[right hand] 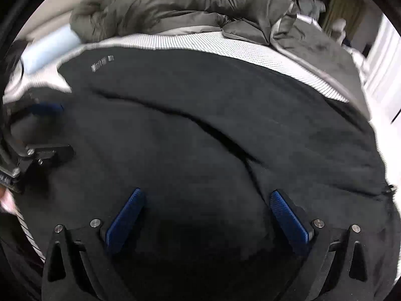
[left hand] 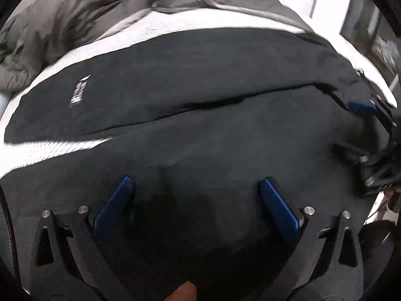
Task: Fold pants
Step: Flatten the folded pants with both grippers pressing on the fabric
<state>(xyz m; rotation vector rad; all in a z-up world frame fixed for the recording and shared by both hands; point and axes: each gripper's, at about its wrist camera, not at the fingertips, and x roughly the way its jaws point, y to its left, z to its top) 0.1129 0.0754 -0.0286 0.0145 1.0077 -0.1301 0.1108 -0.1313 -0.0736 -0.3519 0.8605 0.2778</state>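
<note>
Your way across the pants (left hand: 200, 80) lies flat and unblocked. Beyond them a bare strip of sheet (right hand: 225, 42) runs free, then the heaped duvet (right hand: 175, 7) walls it off.

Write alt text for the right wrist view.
Dark pants lie spread over a white striped bed sheet, seen from just above. The right gripper hangs open over the near edge of the fabric, blue pads apart and holding nothing. The left gripper shows at the left edge, and a rumpled grey duvet lies behind.
</note>
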